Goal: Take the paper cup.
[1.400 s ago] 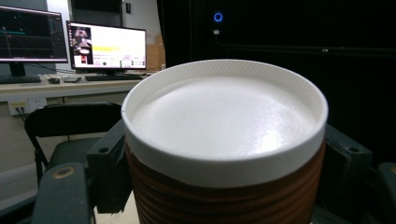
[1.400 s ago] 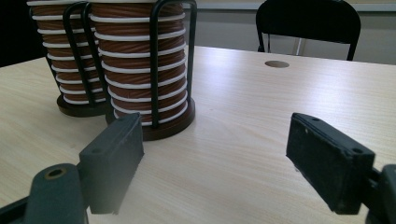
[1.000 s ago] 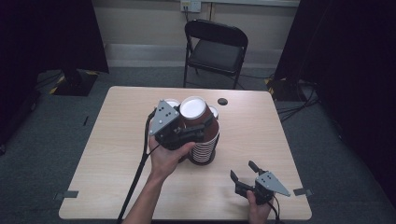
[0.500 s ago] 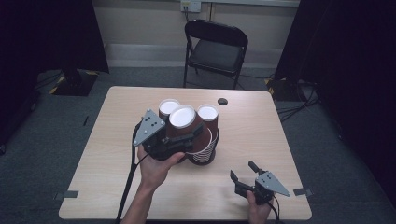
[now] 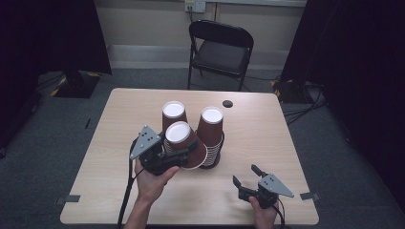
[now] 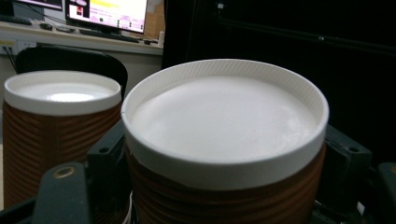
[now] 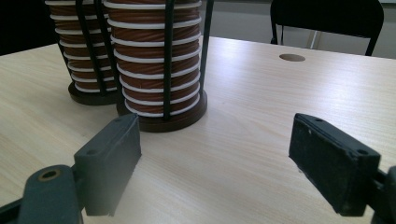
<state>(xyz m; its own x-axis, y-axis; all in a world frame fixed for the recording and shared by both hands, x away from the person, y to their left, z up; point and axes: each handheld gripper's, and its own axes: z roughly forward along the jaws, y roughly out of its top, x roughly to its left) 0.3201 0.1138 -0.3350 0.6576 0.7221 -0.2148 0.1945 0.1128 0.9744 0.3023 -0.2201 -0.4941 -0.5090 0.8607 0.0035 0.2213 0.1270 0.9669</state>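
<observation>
A person sits at a pale wooden desk (image 5: 110, 157) with a hand-held gripper in each hand. The left hand-held gripper (image 5: 184, 152) is clamped on a brown ribbed paper cup (image 5: 184, 143), held upside down with its white bottom up and lifted free of the two stacks beside it. In the left gripper view that cup (image 6: 224, 154) sits between the two black jaws, which press on its ribbed sides.

Two stacks of the same cups stand near the middle of the desk, each on a dark round base with thin black rods running up the sides. The rear stack (image 5: 173, 117) is just behind the held cup; the other stack (image 5: 211, 136) is just to its right, and the held cup's wide rim overlaps it from above. In the right gripper view both stacks (image 7: 159, 60) stand ahead on the desk top.

The right hand-held gripper (image 5: 248, 179) rests low near the front right of the desk, jaws spread wide with nothing between them. A black folding chair (image 5: 219, 47) stands beyond the far edge.
</observation>
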